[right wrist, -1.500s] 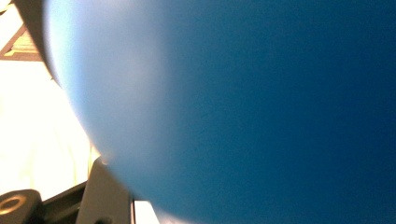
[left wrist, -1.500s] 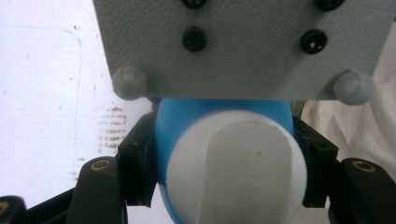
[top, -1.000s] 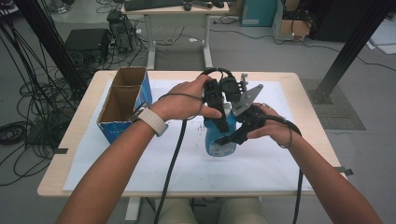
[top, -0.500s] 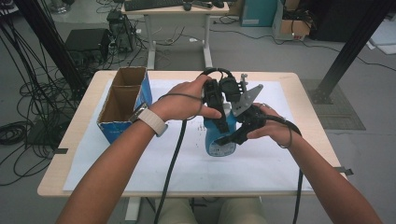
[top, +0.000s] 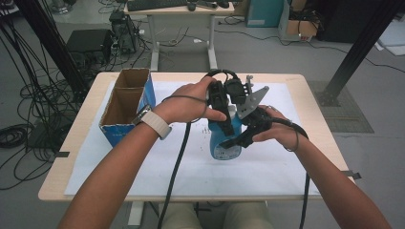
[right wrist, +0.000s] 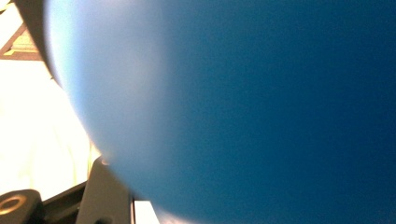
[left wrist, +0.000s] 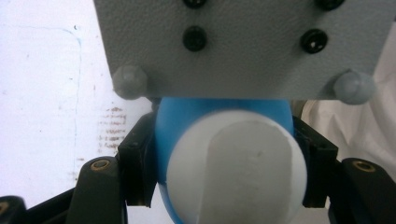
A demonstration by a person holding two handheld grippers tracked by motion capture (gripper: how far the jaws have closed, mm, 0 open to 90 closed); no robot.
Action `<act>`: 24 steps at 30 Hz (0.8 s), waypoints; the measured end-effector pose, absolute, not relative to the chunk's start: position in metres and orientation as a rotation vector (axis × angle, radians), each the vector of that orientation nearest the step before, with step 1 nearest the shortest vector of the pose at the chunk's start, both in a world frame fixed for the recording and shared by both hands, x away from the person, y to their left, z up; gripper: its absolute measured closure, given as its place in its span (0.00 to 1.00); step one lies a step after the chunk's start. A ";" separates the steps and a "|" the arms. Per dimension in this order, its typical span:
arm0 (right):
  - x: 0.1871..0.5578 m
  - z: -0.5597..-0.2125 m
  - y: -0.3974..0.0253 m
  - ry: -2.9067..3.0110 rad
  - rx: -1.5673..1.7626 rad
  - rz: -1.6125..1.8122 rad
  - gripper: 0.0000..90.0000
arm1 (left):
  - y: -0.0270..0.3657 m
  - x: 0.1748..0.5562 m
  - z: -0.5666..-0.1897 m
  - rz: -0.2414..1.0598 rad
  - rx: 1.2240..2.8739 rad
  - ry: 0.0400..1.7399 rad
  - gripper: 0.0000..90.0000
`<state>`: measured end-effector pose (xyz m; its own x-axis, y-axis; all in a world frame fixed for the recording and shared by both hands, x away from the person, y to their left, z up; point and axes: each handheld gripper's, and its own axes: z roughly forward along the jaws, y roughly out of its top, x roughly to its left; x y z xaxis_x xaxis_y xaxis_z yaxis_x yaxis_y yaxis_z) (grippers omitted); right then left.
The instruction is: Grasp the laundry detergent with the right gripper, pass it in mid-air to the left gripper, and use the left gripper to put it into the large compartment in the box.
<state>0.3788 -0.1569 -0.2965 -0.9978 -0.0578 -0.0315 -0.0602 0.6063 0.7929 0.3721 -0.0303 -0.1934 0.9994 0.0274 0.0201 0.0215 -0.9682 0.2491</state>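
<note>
Surface: light wooden table [top: 71, 157] covered by a white sheet [top: 267, 176] with small dark specks near its middle. Room: grey floor, cable tangle at far left, second desk behind. Open cardboard box [top: 125, 102] stands at the sheet's left edge; bare sheet lies between it and the centre. Left gripper [top: 224, 119]: jaws clamped either side of the blue bottle [top: 224, 145], white cap [left wrist: 236, 170] between them. Bottle upright, mid-table. Right gripper [top: 246, 133] pressed against the bottle's side; jaw state cannot be told. Right of it, open sheet to the table edge.
</note>
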 end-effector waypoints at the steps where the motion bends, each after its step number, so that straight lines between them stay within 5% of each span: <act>1: 0.380 -0.297 -0.157 2.806 -0.122 1.383 0.48 | -0.030 0.372 -0.193 0.035 2.890 0.033 0.42; 24: 0.381 -0.297 -0.156 2.801 -0.127 1.386 0.48 | -0.030 0.373 -0.193 0.032 2.891 0.032 0.42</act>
<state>0.3806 -0.1561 -0.2969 -0.9966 -0.0665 -0.0489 -0.0792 0.6039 0.7931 0.3728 -0.0296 -0.1931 0.9995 0.0244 0.0188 0.0189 -0.9686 0.2478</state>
